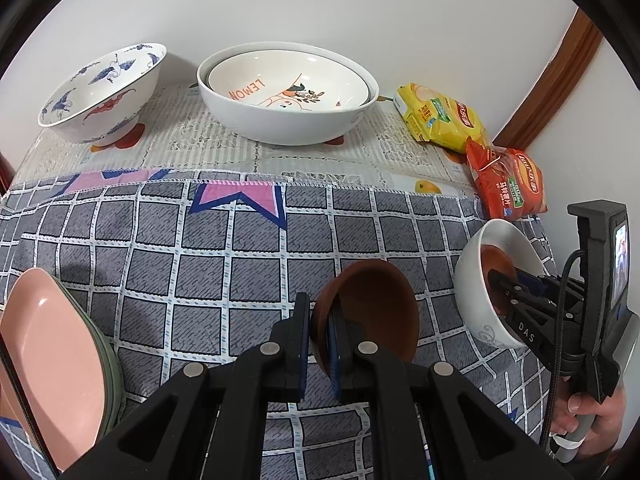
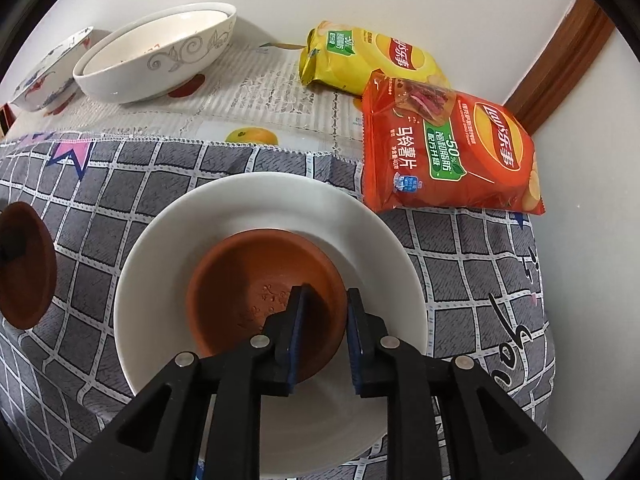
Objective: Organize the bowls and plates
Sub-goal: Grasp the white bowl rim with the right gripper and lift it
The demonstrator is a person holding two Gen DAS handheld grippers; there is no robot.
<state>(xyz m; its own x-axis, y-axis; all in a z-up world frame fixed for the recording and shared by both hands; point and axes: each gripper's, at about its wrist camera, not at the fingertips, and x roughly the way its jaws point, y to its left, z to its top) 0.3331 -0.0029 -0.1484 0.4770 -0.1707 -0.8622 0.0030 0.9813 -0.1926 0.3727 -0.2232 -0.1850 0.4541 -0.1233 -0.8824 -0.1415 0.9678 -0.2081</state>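
Observation:
My left gripper is shut on the rim of a small brown bowl, held tilted above the grey checked cloth; it also shows in the right wrist view. My right gripper is open, its fingers straddling the rim of a second brown bowl that sits inside a white bowl. In the left wrist view the right gripper reaches into that white bowl. A large white bowl holding a lemon-print bowl and a blue-patterned bowl stand at the back.
Pink plates stacked over a green one lie at the left. A yellow chip bag and an orange chip bag lie at the back right by the wall. A wooden trim runs along the right.

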